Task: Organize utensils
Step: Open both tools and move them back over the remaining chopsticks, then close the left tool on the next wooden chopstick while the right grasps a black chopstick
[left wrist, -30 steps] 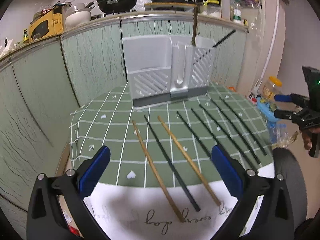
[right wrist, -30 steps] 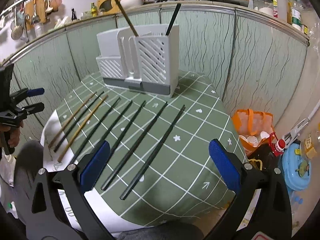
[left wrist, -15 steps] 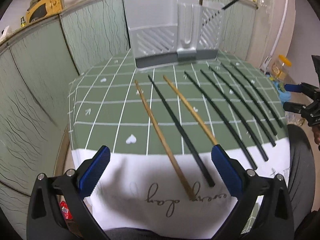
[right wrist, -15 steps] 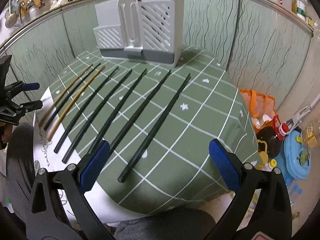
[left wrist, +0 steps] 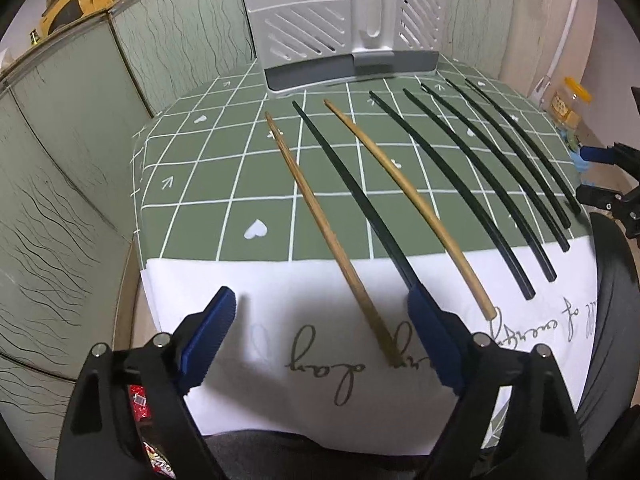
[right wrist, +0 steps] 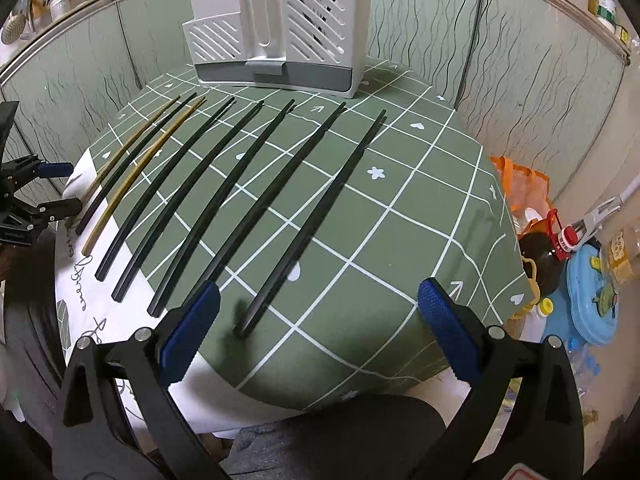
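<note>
Left wrist: chopsticks lie parallel, tips toward caddy; both grippers' fingers spread, empty

Bare cloth was seen on the table to the right of the row of chopsticks, and again left of that row. Passage beyond the chopsticks' far tips was blocked by the utensil holder, set just behind them.
</note>
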Available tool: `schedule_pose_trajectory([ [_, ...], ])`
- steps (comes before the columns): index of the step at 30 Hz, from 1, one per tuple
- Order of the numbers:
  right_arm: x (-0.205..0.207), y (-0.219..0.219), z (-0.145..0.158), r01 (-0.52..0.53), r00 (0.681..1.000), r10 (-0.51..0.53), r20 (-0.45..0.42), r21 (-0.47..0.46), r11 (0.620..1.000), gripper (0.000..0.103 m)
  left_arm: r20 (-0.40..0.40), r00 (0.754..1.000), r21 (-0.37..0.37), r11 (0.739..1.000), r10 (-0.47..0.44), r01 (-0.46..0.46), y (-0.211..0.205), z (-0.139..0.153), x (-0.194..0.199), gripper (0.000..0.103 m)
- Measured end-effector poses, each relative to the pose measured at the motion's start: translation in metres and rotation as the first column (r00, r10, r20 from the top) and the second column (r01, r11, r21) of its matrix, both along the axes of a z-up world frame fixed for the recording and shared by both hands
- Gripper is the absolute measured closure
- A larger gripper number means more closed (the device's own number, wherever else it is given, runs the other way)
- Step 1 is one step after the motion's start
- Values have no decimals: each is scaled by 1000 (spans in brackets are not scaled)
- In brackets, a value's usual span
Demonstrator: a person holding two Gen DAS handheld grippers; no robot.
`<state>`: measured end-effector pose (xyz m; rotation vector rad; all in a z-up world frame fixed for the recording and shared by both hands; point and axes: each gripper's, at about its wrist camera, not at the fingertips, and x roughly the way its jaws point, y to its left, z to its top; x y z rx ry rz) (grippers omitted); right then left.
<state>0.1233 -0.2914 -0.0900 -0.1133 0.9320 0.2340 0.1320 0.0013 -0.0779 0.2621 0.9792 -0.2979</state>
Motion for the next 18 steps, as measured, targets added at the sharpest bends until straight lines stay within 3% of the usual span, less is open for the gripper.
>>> schedule_pose_trajectory([
  [6, 1, 5, -4, 11, 1000, -12, -23, -21, 1000, 8, -15, 1000, 20, 1000, 0, 0, -2, -3, -1, 23],
  [13, -4, 10, -6, 28, 999, -27, 21, -32, 999, 8, 10, 1000, 8, 1000, 6, -6, -5, -1, -5, 24],
  [18, -8, 14, -13, 52, 997, -51, 49, -26, 998, 11, 40, 998, -19, 999, 39, -38, -5, -5, -9, 32],
])
